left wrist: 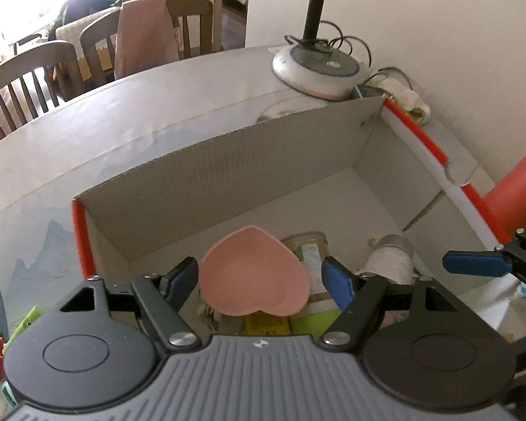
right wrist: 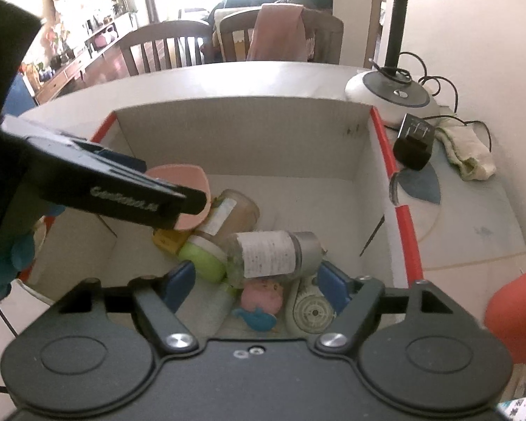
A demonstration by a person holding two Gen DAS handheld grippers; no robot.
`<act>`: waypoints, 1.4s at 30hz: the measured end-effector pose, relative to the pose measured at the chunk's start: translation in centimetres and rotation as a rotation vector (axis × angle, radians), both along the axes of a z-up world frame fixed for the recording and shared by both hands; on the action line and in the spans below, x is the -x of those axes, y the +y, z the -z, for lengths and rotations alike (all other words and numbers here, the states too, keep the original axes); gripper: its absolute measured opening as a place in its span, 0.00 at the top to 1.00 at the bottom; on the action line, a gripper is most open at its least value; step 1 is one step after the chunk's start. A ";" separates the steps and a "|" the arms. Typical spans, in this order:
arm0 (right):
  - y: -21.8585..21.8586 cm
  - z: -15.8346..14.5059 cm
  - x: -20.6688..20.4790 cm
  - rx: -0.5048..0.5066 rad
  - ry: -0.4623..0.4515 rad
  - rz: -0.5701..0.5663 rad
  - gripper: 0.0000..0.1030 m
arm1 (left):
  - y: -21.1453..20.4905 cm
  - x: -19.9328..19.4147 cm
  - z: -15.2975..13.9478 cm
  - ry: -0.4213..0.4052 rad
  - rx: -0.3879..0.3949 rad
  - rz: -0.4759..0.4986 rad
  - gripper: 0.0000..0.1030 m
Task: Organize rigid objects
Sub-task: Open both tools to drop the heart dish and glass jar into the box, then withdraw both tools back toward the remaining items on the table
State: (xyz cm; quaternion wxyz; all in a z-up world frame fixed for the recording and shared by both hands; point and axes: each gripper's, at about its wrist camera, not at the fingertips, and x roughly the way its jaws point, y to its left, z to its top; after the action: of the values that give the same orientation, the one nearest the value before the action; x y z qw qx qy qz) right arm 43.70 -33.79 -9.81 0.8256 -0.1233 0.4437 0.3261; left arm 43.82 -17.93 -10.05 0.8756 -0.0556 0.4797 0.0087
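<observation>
The left gripper (left wrist: 259, 280) holds the pink heart-shaped dish (left wrist: 252, 273) over the cardboard box (left wrist: 228, 161), jaws wide around it; next, release it. The right gripper (right wrist: 256, 284) jaws stand open, empty.

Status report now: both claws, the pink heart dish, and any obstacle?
Left claw gripping pink heart dish over box. Right claw open, empty. Jars crowd box floor below.

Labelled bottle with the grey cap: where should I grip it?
Its labelled middle, from above, probably: the bottle lies on its side atop the pile, cap rightward, so turn the jaws to straddle its round body.
</observation>
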 end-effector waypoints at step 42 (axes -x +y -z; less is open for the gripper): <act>11.4 -6.5 13.2 -0.218 -0.033 -0.075 0.12 | 16.2 19.8 -6.5 -0.194 0.108 -0.075 0.18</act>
State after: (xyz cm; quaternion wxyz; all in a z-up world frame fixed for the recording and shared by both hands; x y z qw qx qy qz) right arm 30.51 -22.39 -3.33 0.8286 -0.0545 0.3870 0.4009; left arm 24.04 -1.74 -3.54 0.9128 -0.1213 0.3899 0.0104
